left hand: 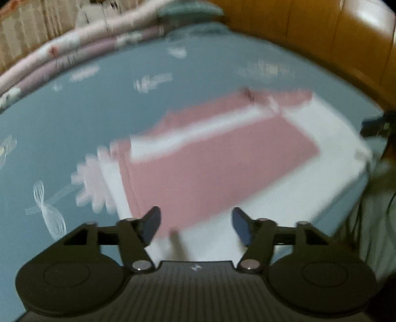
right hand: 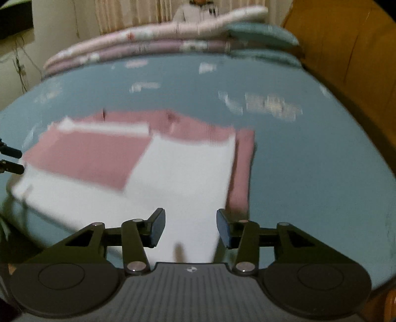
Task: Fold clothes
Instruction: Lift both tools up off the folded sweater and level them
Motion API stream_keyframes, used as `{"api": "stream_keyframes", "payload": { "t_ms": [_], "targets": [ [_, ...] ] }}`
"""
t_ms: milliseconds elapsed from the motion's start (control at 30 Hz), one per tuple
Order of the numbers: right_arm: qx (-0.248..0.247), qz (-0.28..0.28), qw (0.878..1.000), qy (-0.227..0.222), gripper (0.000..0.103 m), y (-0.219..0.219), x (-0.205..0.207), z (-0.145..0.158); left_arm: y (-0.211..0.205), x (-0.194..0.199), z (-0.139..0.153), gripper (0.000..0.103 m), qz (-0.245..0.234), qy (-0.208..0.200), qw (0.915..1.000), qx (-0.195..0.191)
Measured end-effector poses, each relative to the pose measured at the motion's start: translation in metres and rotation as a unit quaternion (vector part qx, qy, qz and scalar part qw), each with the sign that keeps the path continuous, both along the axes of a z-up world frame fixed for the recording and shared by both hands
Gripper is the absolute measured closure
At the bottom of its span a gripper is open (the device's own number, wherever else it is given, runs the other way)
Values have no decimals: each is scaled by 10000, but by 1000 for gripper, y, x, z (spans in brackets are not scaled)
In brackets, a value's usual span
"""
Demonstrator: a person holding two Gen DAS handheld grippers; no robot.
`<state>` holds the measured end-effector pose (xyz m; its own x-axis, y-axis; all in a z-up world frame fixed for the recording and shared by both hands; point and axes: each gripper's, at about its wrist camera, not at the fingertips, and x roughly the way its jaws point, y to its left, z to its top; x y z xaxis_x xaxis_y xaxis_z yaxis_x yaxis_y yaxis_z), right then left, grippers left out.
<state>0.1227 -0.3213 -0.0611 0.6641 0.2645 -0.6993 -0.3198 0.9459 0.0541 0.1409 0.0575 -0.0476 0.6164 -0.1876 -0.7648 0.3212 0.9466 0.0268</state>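
Garment (right hand: pixel 178 178) lies flat (long axis sideways).

It was a bedroom in a home. A bed (right hand: pixel 309 153) took up most of the view, spread with a blue flower-printed sheet and backed by a wooden headboard (right hand: pixel 351 47), while folded pink quilts (right hand: pixel 138 42), a teal pillow (right hand: pixel 262 32) and pale curtains (right hand: pixel 128 12) stood along its far side.

Dim indoor light, both views smeared by motion blur; fisheye bends the bed's edges, glare on the wooden headboard (left hand: pixel 366 14).
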Motion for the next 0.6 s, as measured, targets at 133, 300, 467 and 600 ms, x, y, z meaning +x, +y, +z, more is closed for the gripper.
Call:
{"api": "stream_keyframes", "payload": {
  "t_ms": [133, 300, 467, 600],
  "targets": [
    [146, -104, 9994, -290, 48, 8, 31, 9, -2, 31, 14, 27, 277, -258, 9989, -284],
    [367, -470, 9979, -235, 48, 11, 64, -7, 0, 60, -10, 27, 572, -167, 9948, -823],
    [196, -826, 9963, -146, 48, 7, 77, -34, 11, 80, -52, 27, 1069, -3, 9899, -928],
    [219, -1163, 9930, -35, 48, -8, 88, -53, 23, 83, -68, 25, 1405, -106, 9862, -868]
  ]
}}
